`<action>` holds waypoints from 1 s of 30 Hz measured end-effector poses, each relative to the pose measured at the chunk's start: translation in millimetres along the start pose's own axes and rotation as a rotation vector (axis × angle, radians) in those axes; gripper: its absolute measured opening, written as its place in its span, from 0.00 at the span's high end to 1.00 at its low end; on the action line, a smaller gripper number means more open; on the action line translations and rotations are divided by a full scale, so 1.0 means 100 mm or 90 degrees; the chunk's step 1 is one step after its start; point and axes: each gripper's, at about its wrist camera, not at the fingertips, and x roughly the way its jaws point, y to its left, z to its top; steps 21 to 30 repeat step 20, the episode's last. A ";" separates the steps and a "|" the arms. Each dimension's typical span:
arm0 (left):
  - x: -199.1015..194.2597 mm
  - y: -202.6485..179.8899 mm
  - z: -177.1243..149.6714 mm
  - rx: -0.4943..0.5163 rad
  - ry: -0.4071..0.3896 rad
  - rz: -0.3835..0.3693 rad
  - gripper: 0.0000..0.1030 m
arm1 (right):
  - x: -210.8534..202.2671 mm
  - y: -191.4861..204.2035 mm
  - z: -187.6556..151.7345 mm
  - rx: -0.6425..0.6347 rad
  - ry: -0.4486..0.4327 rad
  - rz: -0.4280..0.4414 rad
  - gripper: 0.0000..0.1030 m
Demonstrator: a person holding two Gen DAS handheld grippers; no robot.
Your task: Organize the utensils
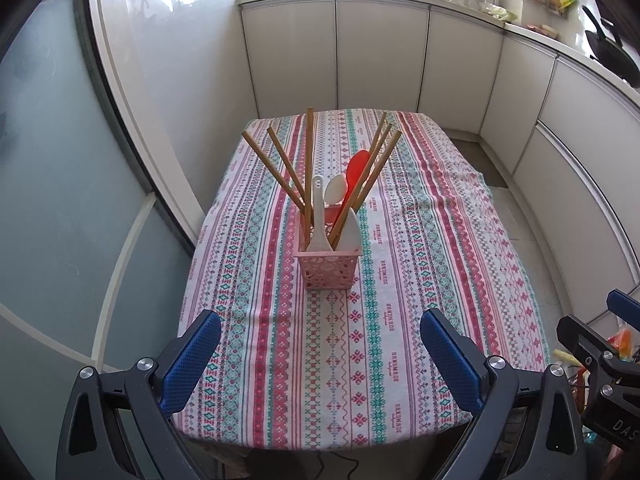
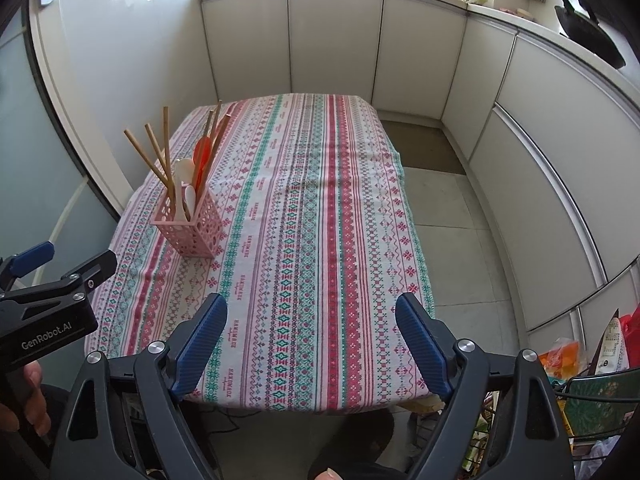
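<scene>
A pink perforated utensil basket [image 1: 327,269] stands upright on the patterned tablecloth [image 1: 420,264]; it also shows in the right wrist view [image 2: 193,229] at the table's left side. It holds several wooden chopsticks [image 1: 307,168], white rice paddles [image 1: 319,220] and a red spatula [image 1: 356,168]. My left gripper [image 1: 320,334] is open and empty, above the table's near edge, short of the basket. My right gripper [image 2: 311,318] is open and empty over the near edge, right of the basket. The left gripper [image 2: 64,262] also shows at the left of the right wrist view.
White cabinets [image 2: 336,40] wrap the far and right sides, with a cluttered counter and a black wok [image 2: 592,36]. A glass door [image 1: 48,168] is on the left. Bags and a wire basket [image 2: 584,384] sit on the floor at right.
</scene>
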 end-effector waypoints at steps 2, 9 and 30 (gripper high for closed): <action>0.01 -0.01 0.00 0.003 0.001 0.001 0.02 | 0.00 0.00 0.00 -0.002 0.000 0.001 0.14; 0.01 -0.03 0.00 0.005 0.004 0.002 0.02 | 0.03 0.00 0.02 0.002 0.003 0.002 0.14; 0.12 -0.02 0.02 0.007 0.013 0.002 0.02 | 0.11 0.02 0.06 -0.002 0.011 0.008 0.14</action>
